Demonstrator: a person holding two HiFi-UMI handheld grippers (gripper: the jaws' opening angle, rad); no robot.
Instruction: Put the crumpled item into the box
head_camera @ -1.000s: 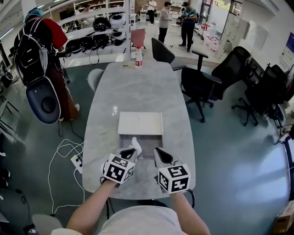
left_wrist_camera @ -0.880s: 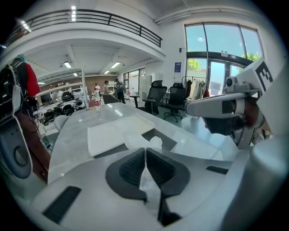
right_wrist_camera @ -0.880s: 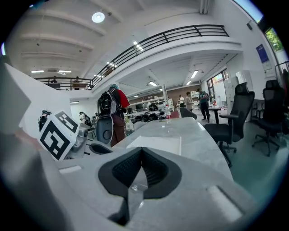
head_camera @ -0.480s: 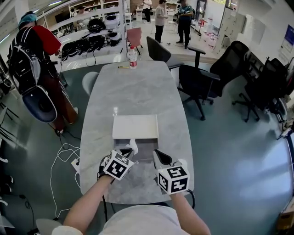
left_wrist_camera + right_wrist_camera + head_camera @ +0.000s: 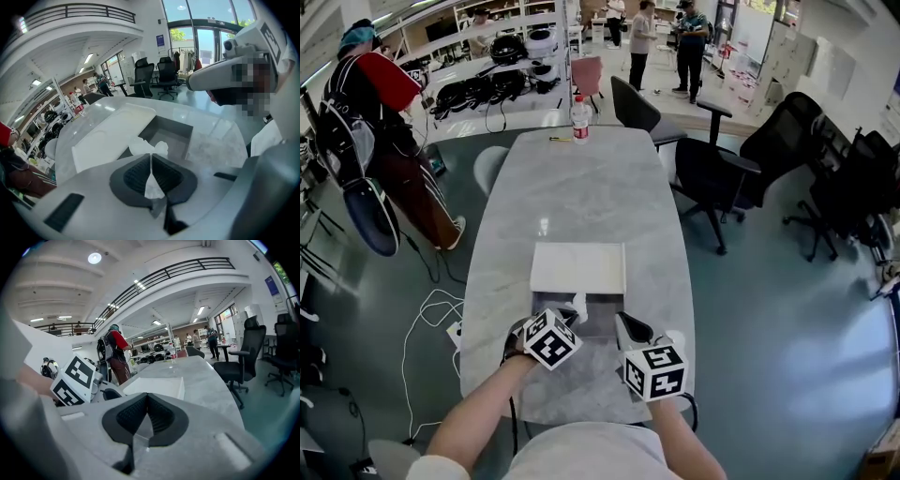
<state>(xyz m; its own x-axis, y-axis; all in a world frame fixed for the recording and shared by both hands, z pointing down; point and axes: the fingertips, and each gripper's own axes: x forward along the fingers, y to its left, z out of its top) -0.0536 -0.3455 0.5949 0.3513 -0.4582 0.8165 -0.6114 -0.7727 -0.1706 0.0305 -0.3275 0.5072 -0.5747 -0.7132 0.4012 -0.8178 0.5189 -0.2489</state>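
status: pick done, drop not done

- left gripper (image 5: 571,316) clamped on the crumpled item (image 5: 578,304), a white tissue-like wad; most of it sticks out past the tips
- wad is in the air at the box's (image 5: 602,310) near rim, at about 7 o'clock of the grey cavity; nothing lying in the cavity that I can see
- white lid (image 5: 578,268) lies flat at 12 o'clock of the cavity, touching it
- right gripper (image 5: 624,324) at 3 o'clock of the left one, pads pressed together on nothing, looks idle

left to do, my read: carry the wad a bit toward 12 o'clock so it's fully over the cavity, then release

view differences:
- left gripper view: only one that shows the grip itself; a thin tail of the crumpled item (image 5: 149,148) pinched between the pads of the left gripper (image 5: 150,162), box (image 5: 174,136) interior bare straight ahead
- right gripper view: confirms the right gripper (image 5: 146,402) is empty, shows the white lid (image 5: 154,386) edge-on at 12 o'clock; cavity and wad not visible there
- head view: only one giving both grippers against the box at once, but too small to judge the pinch
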